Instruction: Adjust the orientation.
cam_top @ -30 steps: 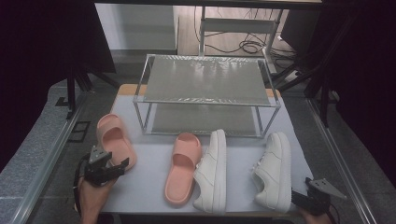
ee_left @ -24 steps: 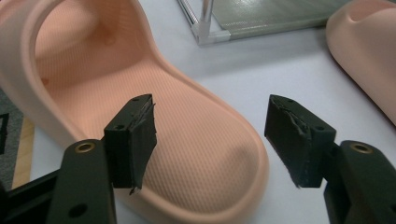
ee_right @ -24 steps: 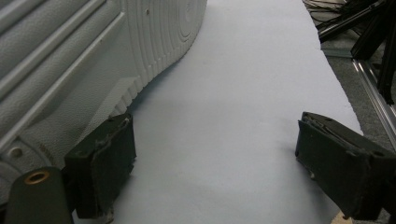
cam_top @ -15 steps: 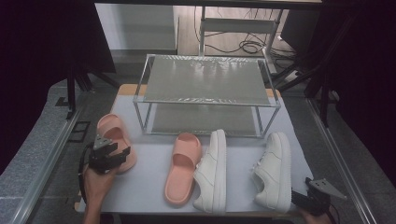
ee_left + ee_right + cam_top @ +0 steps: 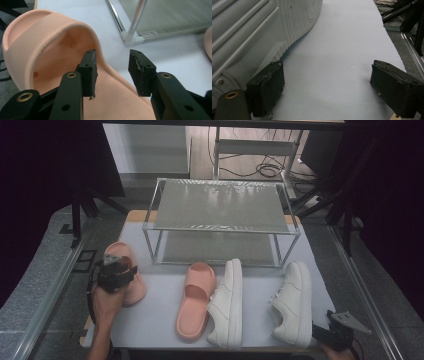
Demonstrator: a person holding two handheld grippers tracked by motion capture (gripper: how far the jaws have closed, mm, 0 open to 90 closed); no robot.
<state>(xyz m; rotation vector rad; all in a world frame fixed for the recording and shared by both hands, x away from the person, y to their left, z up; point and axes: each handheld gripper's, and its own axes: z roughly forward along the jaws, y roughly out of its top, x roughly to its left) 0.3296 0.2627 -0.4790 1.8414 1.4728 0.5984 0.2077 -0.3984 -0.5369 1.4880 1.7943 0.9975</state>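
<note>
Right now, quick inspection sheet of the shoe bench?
Surface: white table top, bare between the shoes.
Job's things: pink slide, side wall between the left tongs.
Clutter: second pink slide, two white sneakers, two-tier wire rack.
Grippers: left tongs just been closing, pads not yet pressing; right tongs open beside a sneaker sole.
Cables: loose cables on floor behind.
Surroundings: dark curtains, metal frame rails.

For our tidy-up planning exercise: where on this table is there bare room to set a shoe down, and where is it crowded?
Bare: the table right of the right white sneaker, and the strip between the left pink slide and the middle pink slide. Both shoe rack shelves are bare. Crowded: middle slide against the left white sneaker.
</note>
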